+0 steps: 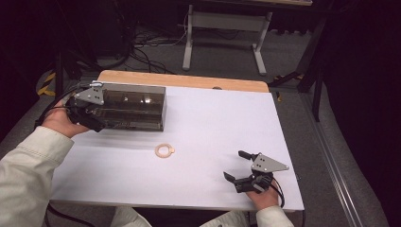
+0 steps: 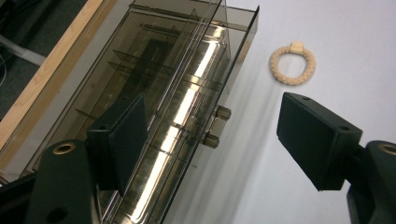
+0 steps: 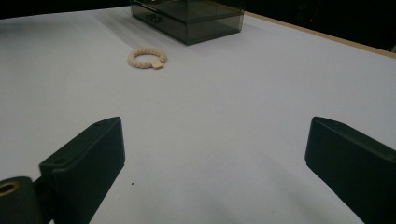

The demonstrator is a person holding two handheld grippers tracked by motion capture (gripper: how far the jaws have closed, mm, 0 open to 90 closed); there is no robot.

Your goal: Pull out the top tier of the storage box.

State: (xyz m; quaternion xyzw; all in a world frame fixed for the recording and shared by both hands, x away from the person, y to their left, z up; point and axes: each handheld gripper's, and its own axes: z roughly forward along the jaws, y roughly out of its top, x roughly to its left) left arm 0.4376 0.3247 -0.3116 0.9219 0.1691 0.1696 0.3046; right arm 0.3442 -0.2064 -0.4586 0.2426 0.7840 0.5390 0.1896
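Smoked clear box (image 2: pixel 154 93) up against the left gripper (image 2: pixel 224 140), one finger (image 2: pixel 123 135) over its top, the other finger (image 2: pixel 313 140) out over bare bench (image 2: pixel 327 37); brass knobs (image 2: pixel 215 126) on the box front between the two. Left fingers fairly wide apart, pressing on nothing. Beaded ring (image 2: pixel 293 65) flat on the bench beyond the outer finger, near the box. Right gripper (image 3: pixel 215 163) low over the bench, fingers spread wide, empty; ring (image 3: pixel 147 58) well ahead of them, box (image 3: pixel 196 16) farther still.

smoked box (image 2: pixel 154 107), beaded ring (image 2: pixel 293 64), parted tongs (image 2: pixel 219 135)
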